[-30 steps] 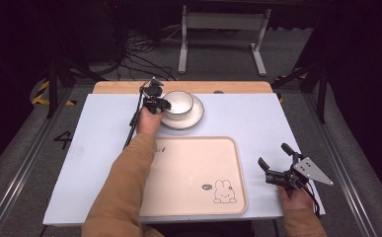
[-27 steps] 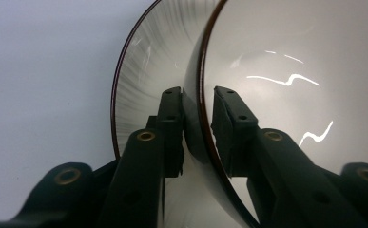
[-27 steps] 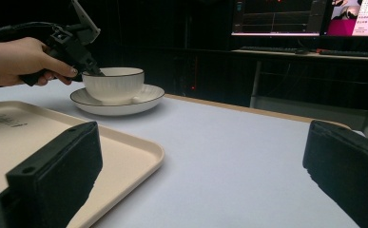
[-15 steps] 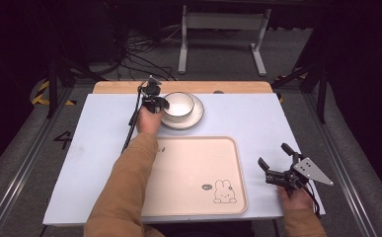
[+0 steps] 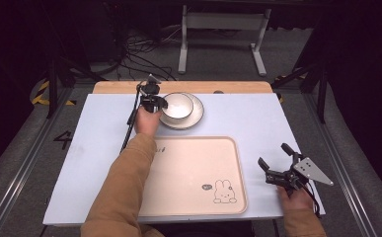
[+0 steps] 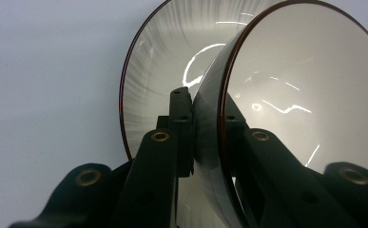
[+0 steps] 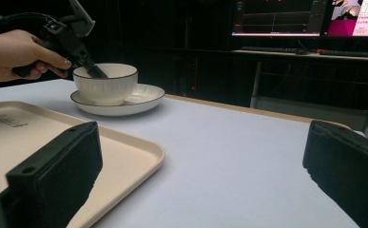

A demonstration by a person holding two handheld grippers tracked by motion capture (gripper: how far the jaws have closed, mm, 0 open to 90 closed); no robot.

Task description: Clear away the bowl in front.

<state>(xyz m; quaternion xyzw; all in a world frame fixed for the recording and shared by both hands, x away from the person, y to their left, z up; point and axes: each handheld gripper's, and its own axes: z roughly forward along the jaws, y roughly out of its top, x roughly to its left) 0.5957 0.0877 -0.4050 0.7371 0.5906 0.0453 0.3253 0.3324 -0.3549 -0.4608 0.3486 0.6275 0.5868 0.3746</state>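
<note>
A white bowl [image 5: 177, 105] with a dark rim stands on a white plate [image 5: 194, 116] at the far middle of the table. My left gripper [image 5: 160, 102] reaches it from the left and is shut on the bowl's near-left rim. In the left gripper view the bowl's wall [image 6: 305, 95] is pinched between the jaws of the left gripper [image 6: 205, 102], one jaw inside and one outside, over the plate [image 6: 162, 61]. My right gripper [image 5: 272, 154] rests open near the table's front right, nothing between its fingers. The right gripper view shows the bowl [image 7: 106, 83] and plate [image 7: 139, 97] beyond the right gripper [image 7: 201, 142].
A beige tray [image 5: 193, 173] with a rabbit drawing lies at the front middle, its corner [image 7: 139, 147] close to my right gripper. A wooden strip [image 5: 238, 87] borders the table's far edge. Dark stands and cables are on the floor behind.
</note>
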